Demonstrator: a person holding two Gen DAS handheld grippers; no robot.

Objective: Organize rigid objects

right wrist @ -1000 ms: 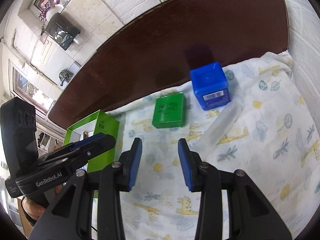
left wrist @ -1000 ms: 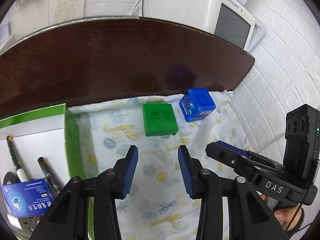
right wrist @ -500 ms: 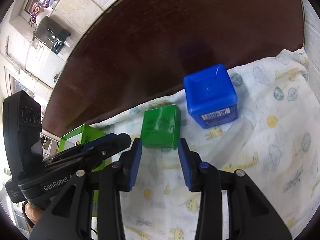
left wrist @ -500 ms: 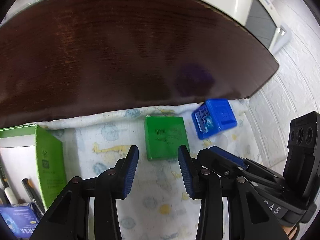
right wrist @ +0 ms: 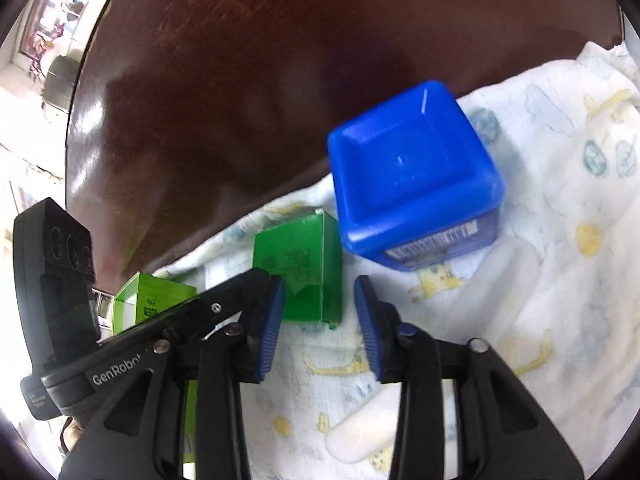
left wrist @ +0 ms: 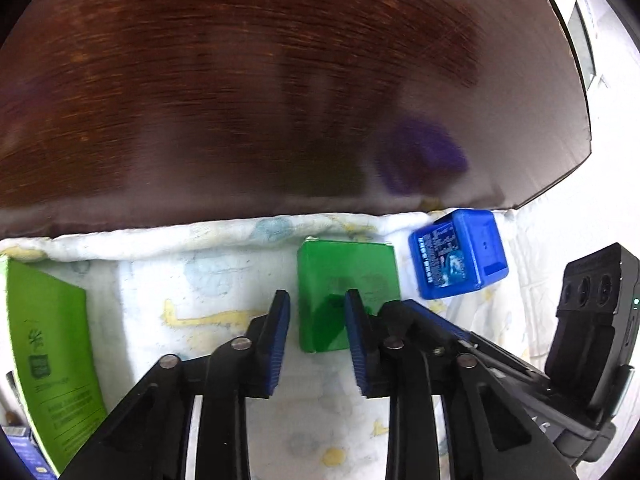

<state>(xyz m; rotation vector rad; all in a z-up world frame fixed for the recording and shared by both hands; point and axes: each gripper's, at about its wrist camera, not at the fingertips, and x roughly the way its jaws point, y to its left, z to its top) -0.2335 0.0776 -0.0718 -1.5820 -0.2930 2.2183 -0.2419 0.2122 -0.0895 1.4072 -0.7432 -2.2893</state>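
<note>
Flanking the green box (right wrist: 304, 268) — both claws apparently open.

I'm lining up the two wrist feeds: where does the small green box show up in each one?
Left wrist: green box just right of centre, partly behind this gripper's right finger.
Right wrist: green box slightly left of centre, just beyond the open fingers.
Shared landmark: the blue cube, right of the box in both views.

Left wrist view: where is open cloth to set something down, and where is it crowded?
Free: the printed cloth between the green open box and the flat green box. Crowded: both open grippers, left and right, converge on the flat green box, and the blue cube sits close beside it.
</note>
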